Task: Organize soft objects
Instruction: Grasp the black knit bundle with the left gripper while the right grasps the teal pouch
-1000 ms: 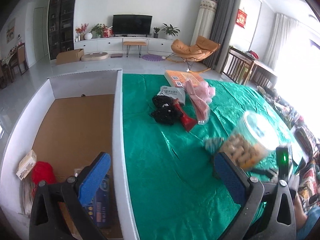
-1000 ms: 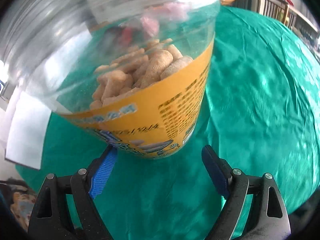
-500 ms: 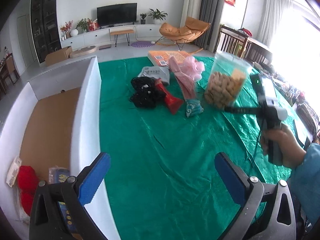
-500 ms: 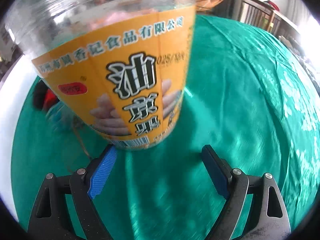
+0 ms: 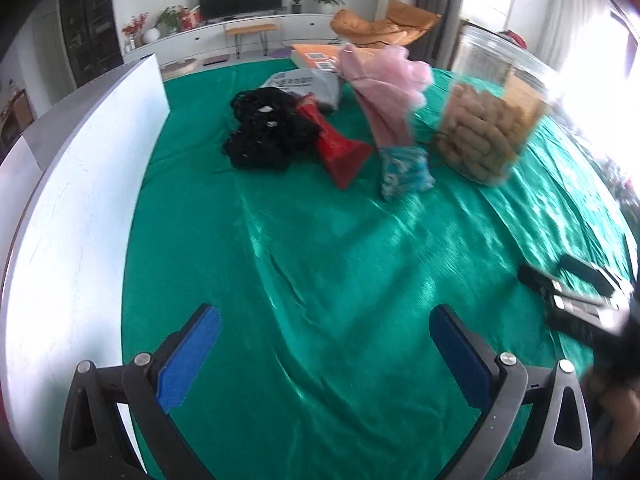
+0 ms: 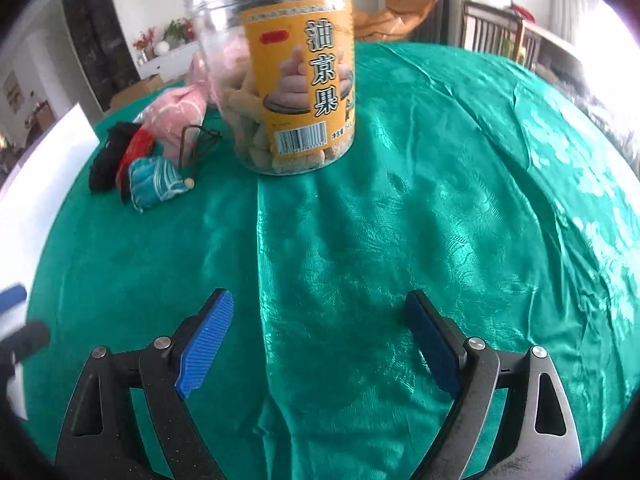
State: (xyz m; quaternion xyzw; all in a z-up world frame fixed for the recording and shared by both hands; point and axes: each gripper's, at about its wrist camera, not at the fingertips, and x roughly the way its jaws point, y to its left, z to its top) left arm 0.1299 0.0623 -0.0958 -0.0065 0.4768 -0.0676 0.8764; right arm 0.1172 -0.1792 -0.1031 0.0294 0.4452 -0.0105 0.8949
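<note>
Soft items lie in a pile on the green tablecloth (image 5: pixel 320 272): a black mesh bundle (image 5: pixel 264 132), a red pouch (image 5: pixel 340 152), a pink fabric bag (image 5: pixel 384 96), a grey bag (image 5: pixel 308 84) and a small teal pouch (image 5: pixel 404 168). The teal pouch (image 6: pixel 154 182), red pouch (image 6: pixel 134 148) and pink bag (image 6: pixel 176 114) also show in the right wrist view. My left gripper (image 5: pixel 320 356) is open and empty, well short of the pile. My right gripper (image 6: pixel 316 344) is open and empty, back from the snack jar (image 6: pixel 288 76).
A clear snack jar (image 5: pixel 488 120) stands upright right of the pile. A white-walled box (image 5: pixel 80 184) runs along the table's left side. An orange packet (image 5: pixel 320 54) lies at the far edge. The right gripper's black body (image 5: pixel 576 304) shows at the right.
My right gripper let go of the jar, left it upright on the cloth and pulled back. My left gripper swung right, from over the box toward the pile.
</note>
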